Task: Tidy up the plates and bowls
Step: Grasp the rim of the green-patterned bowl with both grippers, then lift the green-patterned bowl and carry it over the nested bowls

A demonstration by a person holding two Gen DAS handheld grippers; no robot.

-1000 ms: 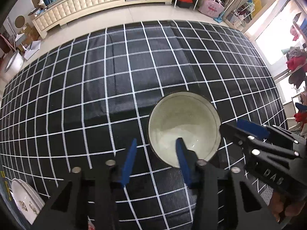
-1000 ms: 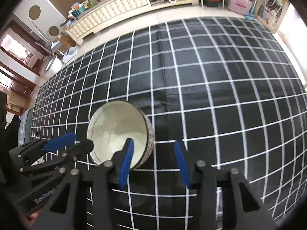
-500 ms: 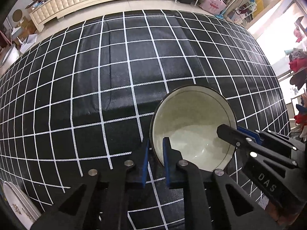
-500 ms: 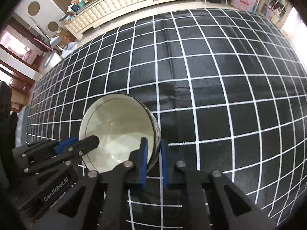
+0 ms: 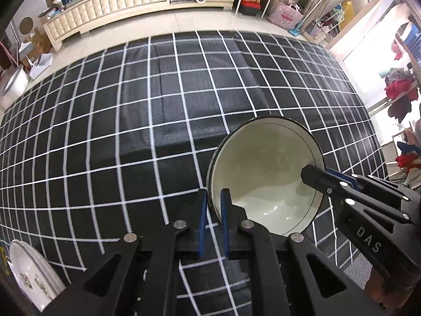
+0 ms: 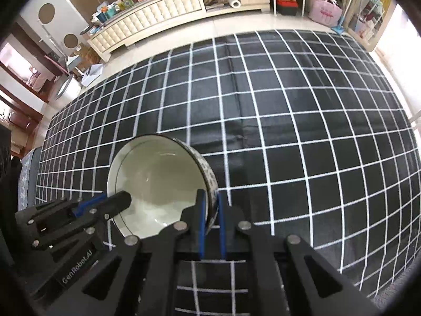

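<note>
A white bowl [image 5: 265,168] with a dark rim and patterned outside is held above the black checked tablecloth. My left gripper [image 5: 212,202] is shut on the bowl's left rim. My right gripper [image 6: 210,205] is shut on the bowl's right rim; the bowl also shows in the right wrist view [image 6: 158,179]. Each gripper shows in the other's view, the right one [image 5: 331,181] and the left one [image 6: 105,205]. The bowl is empty.
A stack of white patterned plates [image 5: 29,273] sits at the lower left on the tablecloth [image 5: 131,131]. Beyond the table's far edge are a tufted cream cabinet [image 5: 105,8] and floor clutter. A window and shelves stand at the right.
Both grippers went from open around the bowl's rim to shut on it. The bowl has come up off the cloth and looms larger in both views.
</note>
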